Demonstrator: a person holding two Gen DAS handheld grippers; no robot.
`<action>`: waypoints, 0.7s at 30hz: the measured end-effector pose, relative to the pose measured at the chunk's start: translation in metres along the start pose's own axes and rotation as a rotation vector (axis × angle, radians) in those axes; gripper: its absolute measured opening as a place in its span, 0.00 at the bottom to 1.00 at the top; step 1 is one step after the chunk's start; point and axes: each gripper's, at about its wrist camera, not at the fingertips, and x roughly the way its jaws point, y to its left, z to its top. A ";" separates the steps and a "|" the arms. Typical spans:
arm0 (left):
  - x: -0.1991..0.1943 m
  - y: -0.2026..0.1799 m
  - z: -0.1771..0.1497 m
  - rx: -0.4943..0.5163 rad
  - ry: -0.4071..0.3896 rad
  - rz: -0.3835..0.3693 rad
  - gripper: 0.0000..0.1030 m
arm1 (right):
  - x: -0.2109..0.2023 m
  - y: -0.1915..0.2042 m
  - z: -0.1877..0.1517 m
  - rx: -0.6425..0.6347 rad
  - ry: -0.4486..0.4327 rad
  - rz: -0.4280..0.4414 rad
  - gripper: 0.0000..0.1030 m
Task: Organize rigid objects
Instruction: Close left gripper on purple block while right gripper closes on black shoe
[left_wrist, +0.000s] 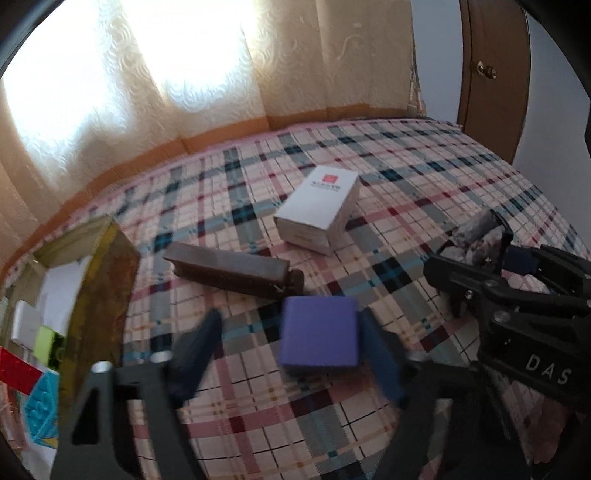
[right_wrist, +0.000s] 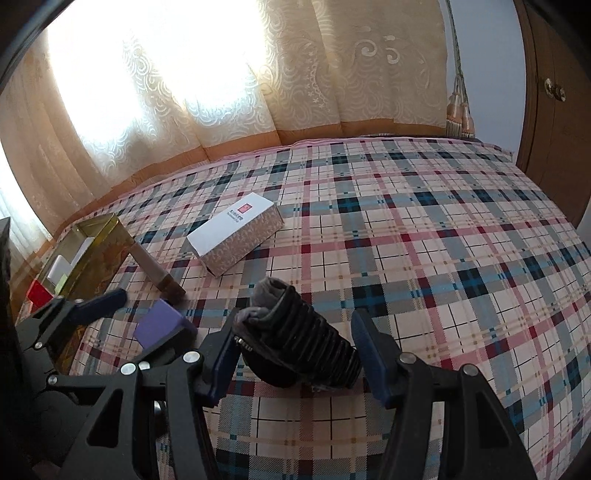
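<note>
Low in the left wrist view, the left gripper (left_wrist: 291, 350) straddles the purple box (left_wrist: 318, 334) on the bed (left_wrist: 424, 192), fingers spread, only one touching. The right gripper (right_wrist: 301, 350) brackets a black ribbed object (right_wrist: 310, 328), grip unclear. Both likely go to the gold tin (left_wrist: 99, 291), centre left.
</note>
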 end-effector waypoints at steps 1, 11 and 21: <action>0.002 0.001 0.000 -0.004 0.009 -0.021 0.50 | 0.000 0.001 0.000 -0.004 0.000 -0.004 0.59; -0.007 0.016 -0.004 -0.085 -0.036 -0.055 0.38 | 0.000 0.000 0.000 -0.002 -0.005 -0.008 0.59; -0.031 0.017 -0.006 -0.084 -0.160 0.024 0.38 | -0.012 0.009 0.000 -0.035 -0.065 -0.029 0.59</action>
